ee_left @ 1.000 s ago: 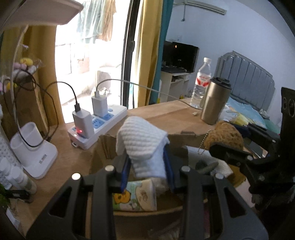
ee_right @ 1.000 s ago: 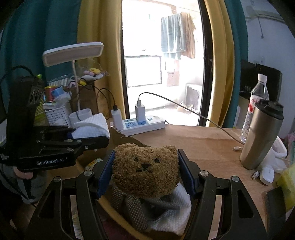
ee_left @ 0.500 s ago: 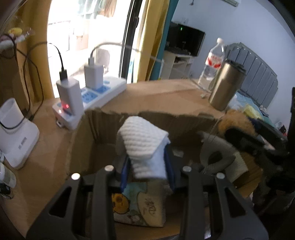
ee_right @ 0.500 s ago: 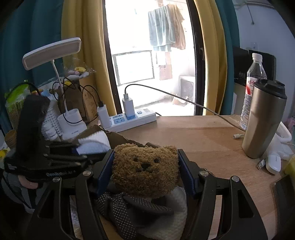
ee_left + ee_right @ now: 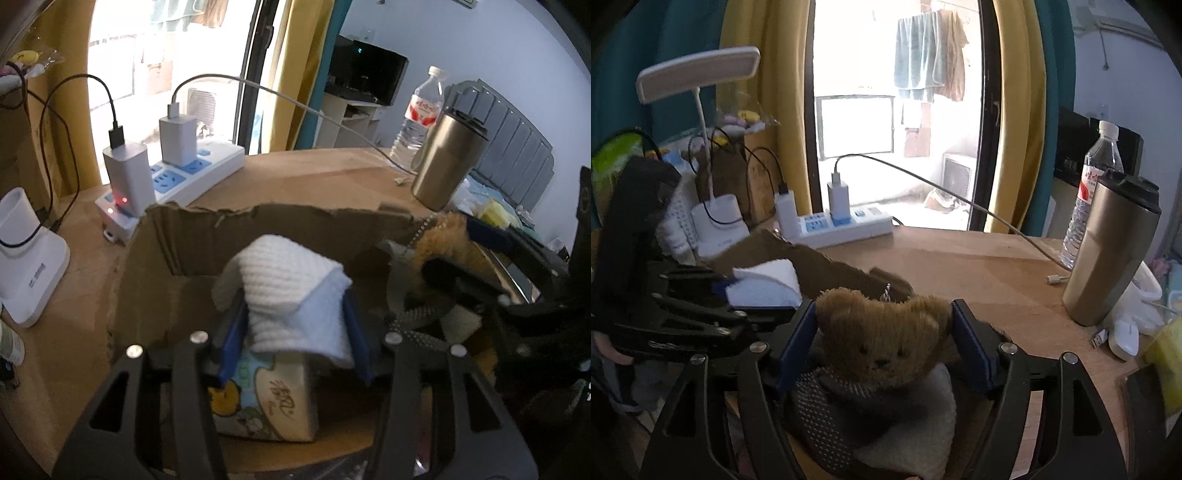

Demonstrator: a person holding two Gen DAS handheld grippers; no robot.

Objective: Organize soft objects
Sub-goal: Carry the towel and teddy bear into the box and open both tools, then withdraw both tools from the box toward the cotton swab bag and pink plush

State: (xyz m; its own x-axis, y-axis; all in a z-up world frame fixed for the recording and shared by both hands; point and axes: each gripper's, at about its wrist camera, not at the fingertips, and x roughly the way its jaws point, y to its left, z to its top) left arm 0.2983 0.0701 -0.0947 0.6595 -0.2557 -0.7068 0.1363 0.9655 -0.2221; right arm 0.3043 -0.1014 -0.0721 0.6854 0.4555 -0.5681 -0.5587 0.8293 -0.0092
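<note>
My left gripper [image 5: 295,332] is shut on a folded white towel [image 5: 291,288] and holds it inside the open cardboard box [image 5: 155,266], above a cartoon-printed tissue pack [image 5: 266,398]. My right gripper [image 5: 884,347] is shut on a brown teddy bear [image 5: 882,339] with a grey dotted scarf, low over the box's right side, with a white cloth [image 5: 916,435] under it. The bear [image 5: 439,240] and right gripper show at the right of the left wrist view. The towel [image 5: 768,280] and left gripper show at the left of the right wrist view.
A white power strip [image 5: 173,177] with two chargers lies behind the box. A steel tumbler [image 5: 1112,251] and a water bottle [image 5: 1093,184] stand at the right. A white desk lamp [image 5: 701,74] and its base [image 5: 26,258] stand at the left.
Both grippers have dropped lower into the box, the left with the towel and the right with the bear. The bear now tilts forward and down.
</note>
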